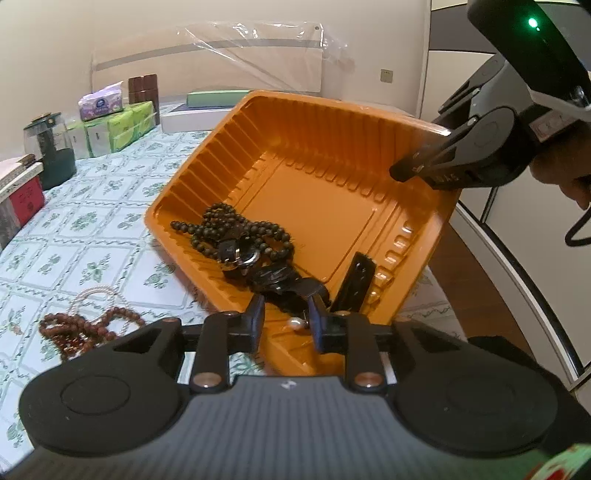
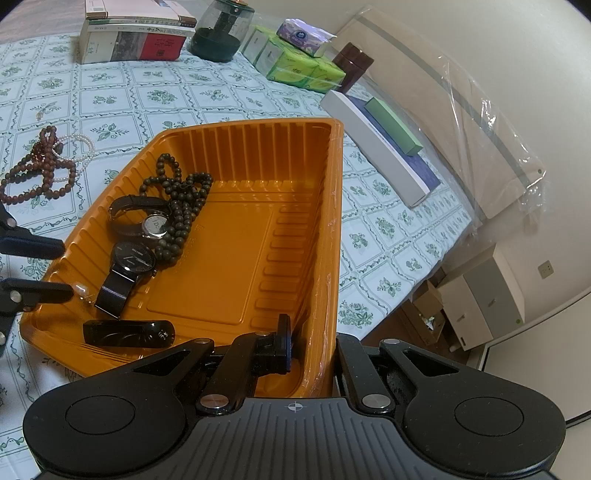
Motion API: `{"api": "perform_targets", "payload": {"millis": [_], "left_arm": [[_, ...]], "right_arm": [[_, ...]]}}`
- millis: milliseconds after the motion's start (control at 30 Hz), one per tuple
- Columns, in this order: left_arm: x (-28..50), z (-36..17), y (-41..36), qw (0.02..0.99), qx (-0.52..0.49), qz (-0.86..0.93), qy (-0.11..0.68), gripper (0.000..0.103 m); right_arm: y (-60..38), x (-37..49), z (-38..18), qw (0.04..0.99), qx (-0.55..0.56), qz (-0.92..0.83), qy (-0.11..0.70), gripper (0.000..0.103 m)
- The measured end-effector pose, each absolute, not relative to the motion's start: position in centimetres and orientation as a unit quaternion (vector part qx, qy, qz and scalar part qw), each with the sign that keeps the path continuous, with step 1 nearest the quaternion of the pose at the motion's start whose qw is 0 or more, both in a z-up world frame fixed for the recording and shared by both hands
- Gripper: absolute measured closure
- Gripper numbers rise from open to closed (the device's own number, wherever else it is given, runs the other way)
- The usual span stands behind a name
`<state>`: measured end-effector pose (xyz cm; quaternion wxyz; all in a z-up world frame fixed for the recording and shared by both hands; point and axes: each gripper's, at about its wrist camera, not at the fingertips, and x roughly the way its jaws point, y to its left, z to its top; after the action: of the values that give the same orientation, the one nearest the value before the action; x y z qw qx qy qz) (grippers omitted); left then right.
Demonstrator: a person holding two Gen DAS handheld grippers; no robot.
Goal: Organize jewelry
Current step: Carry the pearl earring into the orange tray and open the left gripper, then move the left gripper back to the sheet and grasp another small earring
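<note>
An orange plastic tray [image 1: 325, 192] [image 2: 221, 266] sits tilted over the flowered tablecloth. It holds a dark bead necklace [image 1: 236, 229] [image 2: 177, 199], a black-strapped watch [image 2: 129, 262], a silver-faced watch [image 2: 153, 225] and a flat black piece [image 2: 129, 334]. My right gripper [image 2: 314, 350] [image 1: 417, 166] is shut on the tray's side wall, one finger inside and one outside. My left gripper [image 1: 286, 301] [image 2: 66, 268] reaches over the tray's near rim with its jaws apart. A small pearl earring [image 1: 297, 324] [image 2: 79, 290] lies between them, not squeezed.
Red-brown beads [image 1: 85, 328] [image 2: 44, 166] and a pearl bracelet [image 2: 79, 147] lie on the cloth beside the tray. Books [image 2: 133, 40], a glass jar [image 2: 221, 33], tissue packs [image 2: 295, 55] and flat boxes [image 2: 376, 147] line the back. The table edge runs along the right.
</note>
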<state>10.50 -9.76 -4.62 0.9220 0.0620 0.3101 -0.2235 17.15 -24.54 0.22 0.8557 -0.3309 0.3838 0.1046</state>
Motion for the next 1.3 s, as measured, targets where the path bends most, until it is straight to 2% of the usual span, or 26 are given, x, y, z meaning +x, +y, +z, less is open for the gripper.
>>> {"api": "perform_targets", "payload": {"millis": [367,700,1133,1200,1300], "left_arm": [[9.8,-4.3,-2.5,0.94,0.051,-0.13,0.31,0.077],[13.9,-5.7,7.5,0.948,0.061,-0.003,0.314,0.073],[19.1,-7.9,9.7,0.942,0.049,0.014,0.333,0.073],[19.6,-8.1,9.5,0.941,0.05,0.013,0.335,0.074],[20.0,-8.6,9.2,0.938,0.059,0.014,0.341,0.083]], "right_arm": [[-24.6,17.1,0.2,0.856,-0.331,0.105,0.383,0.098],[-24.6,17.1,0.2,0.856,-0.33,0.105,0.384,0.098],[-24.8,17.2,-0.1,0.856,-0.328,0.103,0.385,0.098],[-24.8,17.2,-0.1,0.856,-0.328,0.103,0.385,0.098],[-24.8,17.2,-0.1,0.856,-0.329,0.103,0.385,0.098]]}}
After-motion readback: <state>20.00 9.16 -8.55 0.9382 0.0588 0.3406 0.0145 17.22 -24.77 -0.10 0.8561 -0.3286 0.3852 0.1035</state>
